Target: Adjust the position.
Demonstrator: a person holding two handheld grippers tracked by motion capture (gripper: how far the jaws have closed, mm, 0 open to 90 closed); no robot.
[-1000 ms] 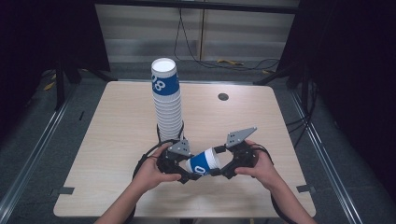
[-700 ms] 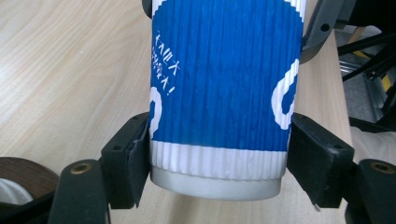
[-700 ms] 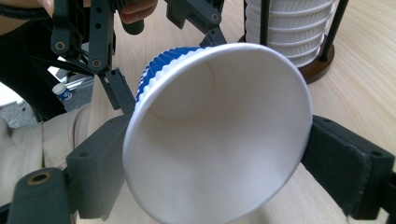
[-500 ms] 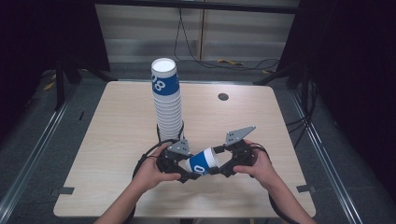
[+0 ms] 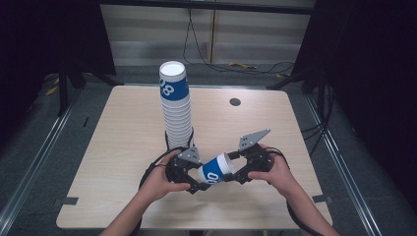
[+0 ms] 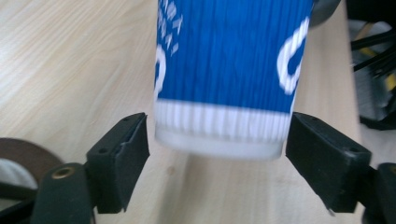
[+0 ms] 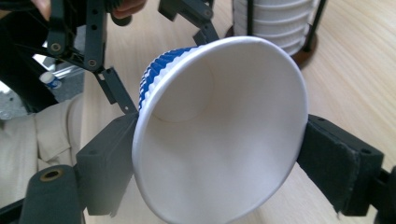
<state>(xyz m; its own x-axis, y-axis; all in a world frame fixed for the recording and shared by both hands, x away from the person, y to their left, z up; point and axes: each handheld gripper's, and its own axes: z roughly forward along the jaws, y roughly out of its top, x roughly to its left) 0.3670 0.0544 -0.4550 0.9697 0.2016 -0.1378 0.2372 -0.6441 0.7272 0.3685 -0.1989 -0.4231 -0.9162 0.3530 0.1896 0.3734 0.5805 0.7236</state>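
Note:
A blue-and-white paper cup [image 5: 216,169] lies on its side in the air just above the table's front, between both grippers. My right gripper [image 5: 235,168] has just been closing and now presses on the cup's wide white rim [image 7: 219,140] from both sides. My left gripper [image 5: 197,181] sits at the cup's narrow base [image 6: 219,140]. Its jaws have just been opening, and a gap shows on each side between pad and cup. A tall stack of the same cups [image 5: 176,108] stands upright behind the hands, mid-table.
The light wooden table [image 5: 123,147] has a small dark round spot [image 5: 235,102] at the back right. The stack stands in a holder with black rods and a round base [image 7: 308,51]. Cables trail from both grippers. Dark floor and rails surround the table.
The right gripper has drawn in slightly on the cup's rim. Both hands and the cup stay in about the same place near the table's front.

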